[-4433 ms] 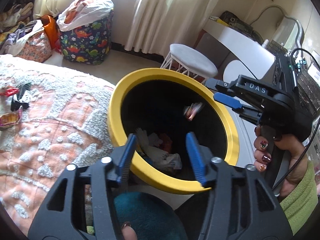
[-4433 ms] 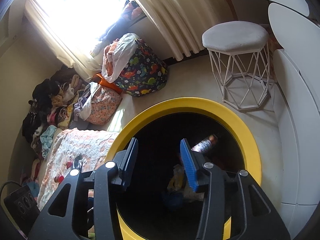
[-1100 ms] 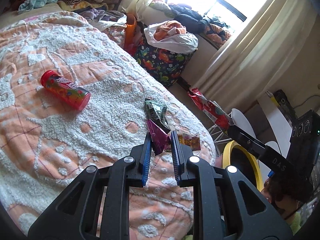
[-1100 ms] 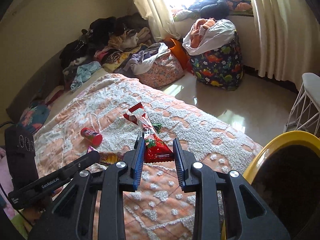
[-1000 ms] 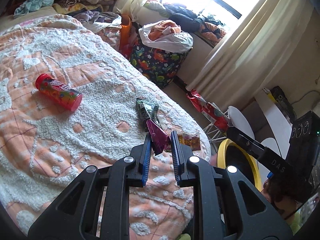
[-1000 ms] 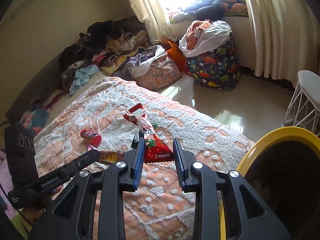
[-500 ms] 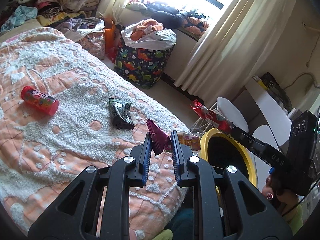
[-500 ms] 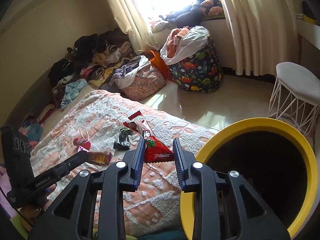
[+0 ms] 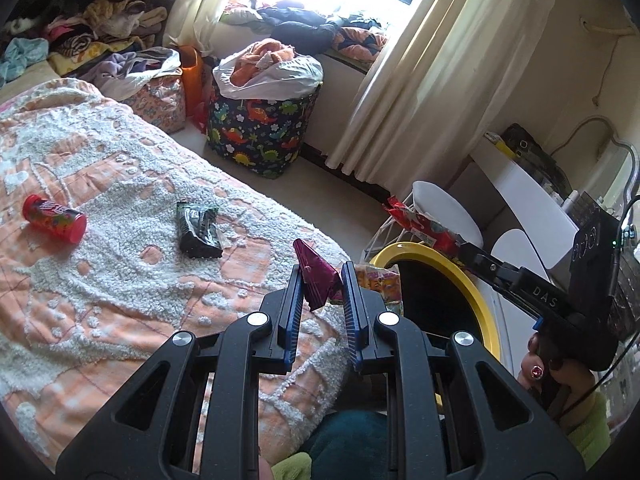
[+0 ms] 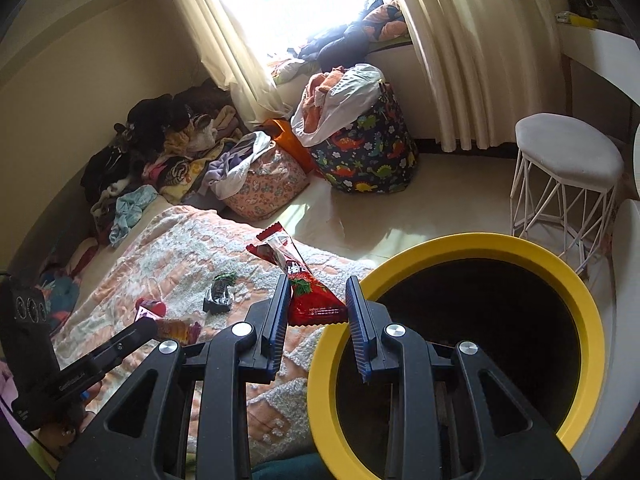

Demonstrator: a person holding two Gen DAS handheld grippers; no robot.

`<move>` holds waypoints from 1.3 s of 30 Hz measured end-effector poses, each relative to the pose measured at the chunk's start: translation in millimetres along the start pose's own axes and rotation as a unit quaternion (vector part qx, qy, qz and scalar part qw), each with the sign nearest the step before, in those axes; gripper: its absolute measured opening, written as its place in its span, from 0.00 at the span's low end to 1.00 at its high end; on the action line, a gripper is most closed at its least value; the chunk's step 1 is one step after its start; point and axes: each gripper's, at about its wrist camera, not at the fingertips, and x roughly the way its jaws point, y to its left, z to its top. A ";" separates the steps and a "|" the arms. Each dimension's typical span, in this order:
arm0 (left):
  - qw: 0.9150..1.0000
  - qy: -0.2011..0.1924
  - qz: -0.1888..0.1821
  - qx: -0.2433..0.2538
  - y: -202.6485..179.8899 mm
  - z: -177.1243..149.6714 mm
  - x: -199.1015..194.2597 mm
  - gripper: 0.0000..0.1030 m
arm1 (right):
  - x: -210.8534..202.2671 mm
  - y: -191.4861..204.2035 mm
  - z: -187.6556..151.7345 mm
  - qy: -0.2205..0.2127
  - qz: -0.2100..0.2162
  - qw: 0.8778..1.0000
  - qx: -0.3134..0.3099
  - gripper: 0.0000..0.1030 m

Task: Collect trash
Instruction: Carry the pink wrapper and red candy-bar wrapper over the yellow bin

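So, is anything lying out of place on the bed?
Yes. A red can lies on its side and a crumpled dark wrapper lies flat on the bedspread, trash not yet in the yellow bin.

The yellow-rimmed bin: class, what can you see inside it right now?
Inside the yellow-rimmed bin only dark interior shows; any contents are lost in shadow. The right hand-held gripper, holding a red wrapper, covers part of the near rim.

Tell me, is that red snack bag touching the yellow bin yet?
Cannot tell. In the right wrist view the red snack bag overlaps the yellow bin rim beside it, with neither contact nor gap plainly visible.
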 end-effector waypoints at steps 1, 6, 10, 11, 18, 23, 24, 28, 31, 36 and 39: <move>1.000 0.000 -0.001 0.002 -2.1 -0.2 -0.3 0.13 | -1.0 -1.8 0.2 -0.001 -0.002 1.000 0.001 0.26; 1.000 0.002 -0.006 0.013 -13.2 -2.1 0.5 0.13 | -4.2 -4.3 -0.4 -0.004 -0.012 1.000 0.002 0.26; 1.000 0.004 -0.012 0.023 -23.2 -4.5 0.7 0.13 | -7.7 -7.3 -0.4 -0.005 -0.024 1.000 0.001 0.26; 1.000 0.005 -0.013 0.026 -25.7 -5.1 0.3 0.13 | -7.9 -8.8 -0.3 -0.005 -0.026 1.000 0.002 0.26; 0.999 0.008 -0.020 0.043 -41.3 -10.8 0.9 0.13 | -17.4 -23.6 -0.3 -0.014 -0.041 0.999 0.014 0.26; 0.998 0.012 -0.023 0.054 -50.9 -13.7 3.6 0.13 | -22.5 -34.2 -0.3 -0.019 -0.051 0.998 0.024 0.26; 0.998 0.013 -0.023 0.056 -52.8 -14.5 4.2 0.13 | -24.1 -37.6 0.2 -0.021 -0.054 0.998 0.026 0.26; 0.997 0.016 -0.025 0.065 -59.9 -16.3 7.2 0.13 | -28.8 -51.7 -0.8 -0.024 -0.061 0.997 0.041 0.26; 0.997 0.020 -0.027 0.071 -65.2 -18.6 9.5 0.13 | -32.9 -63.2 -0.8 -0.027 -0.065 0.996 0.055 0.26; 0.996 0.026 -0.029 0.083 -74.9 -22.6 14.8 0.13 | -39.0 -79.7 -1.5 -0.031 -0.071 0.994 0.076 0.26; 0.995 0.031 -0.031 0.090 -79.3 -24.3 18.9 0.13 | -40.5 -88.2 -1.7 -0.028 -0.073 0.993 0.087 0.26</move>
